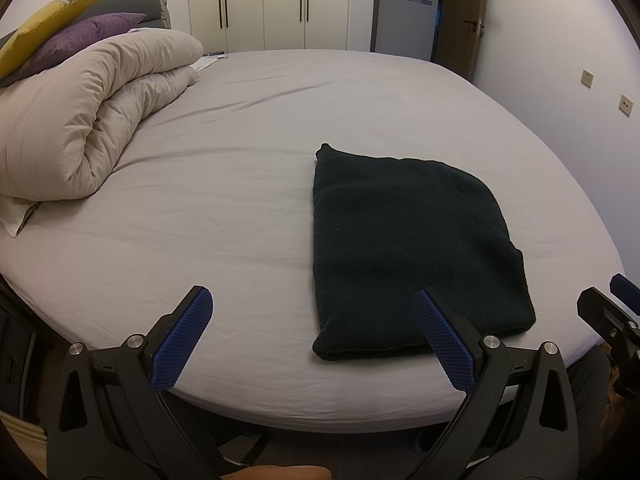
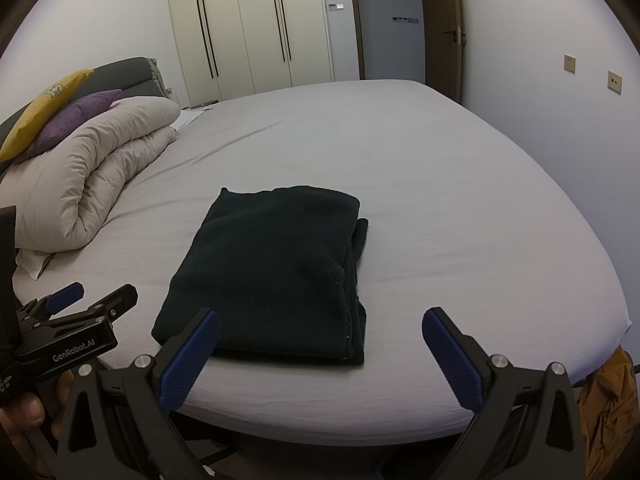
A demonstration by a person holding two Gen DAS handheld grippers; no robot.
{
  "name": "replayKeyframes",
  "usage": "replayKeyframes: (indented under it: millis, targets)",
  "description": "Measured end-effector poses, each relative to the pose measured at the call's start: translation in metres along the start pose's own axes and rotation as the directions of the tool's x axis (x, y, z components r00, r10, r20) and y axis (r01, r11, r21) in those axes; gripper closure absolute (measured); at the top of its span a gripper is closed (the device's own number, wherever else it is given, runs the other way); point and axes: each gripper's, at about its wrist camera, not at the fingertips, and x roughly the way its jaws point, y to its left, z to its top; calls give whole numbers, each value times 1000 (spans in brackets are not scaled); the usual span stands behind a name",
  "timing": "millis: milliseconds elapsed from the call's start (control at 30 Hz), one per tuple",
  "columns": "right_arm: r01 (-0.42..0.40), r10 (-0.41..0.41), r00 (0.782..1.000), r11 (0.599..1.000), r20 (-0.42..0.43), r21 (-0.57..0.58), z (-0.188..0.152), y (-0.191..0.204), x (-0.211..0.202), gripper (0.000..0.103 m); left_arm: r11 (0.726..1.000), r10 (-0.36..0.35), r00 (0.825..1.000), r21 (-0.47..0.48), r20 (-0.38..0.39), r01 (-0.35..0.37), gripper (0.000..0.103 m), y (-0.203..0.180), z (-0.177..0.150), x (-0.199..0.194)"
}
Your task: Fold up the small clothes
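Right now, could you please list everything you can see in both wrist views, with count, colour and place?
Folded garment: one, very dark green-black, near edge of the bed, free of both grippers.
Bed sheet: one, pale grey, covering the mattress.
Duvet: one, beige, rolled at the head end.
Cushions: two, yellow and purple, stacked behind the duvet.
Wardrobe: one, cream, far wall.
Door: one, brown, open, right of the wardrobe.
Wall sockets: two, beige, right wall.
Orange cloth: one, beside the bed's near right corner.
Left gripper: one, black with blue pads, open.
Right gripper: one, same colours, open.
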Motion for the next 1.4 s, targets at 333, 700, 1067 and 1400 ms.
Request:
replayKeyframes:
  millis: [333, 700, 1067, 1400]
  targets:
    - [-1, 1, 1000, 1000, -2, 1, -1, 0, 0, 0, 1000, 1, 1000, 0, -3, -1, 0, 0, 0, 1]
    - [-3, 3, 1000, 1000, -4, 2, 0, -2, 2, 0, 1000, 1, 1000, 0, -4, -1, 0, 0, 0, 1]
    - [-5, 5, 1000, 1000, -5, 3, 0, -2, 2, 0, 1000, 1, 1000, 0, -4, -1, 0, 0, 0, 1]
    - [-6, 6, 1000, 1000, -7, 3, 2, -4, 3, 0, 1000, 2, 1000, 3, -8, -2, 0, -1, -4, 2]
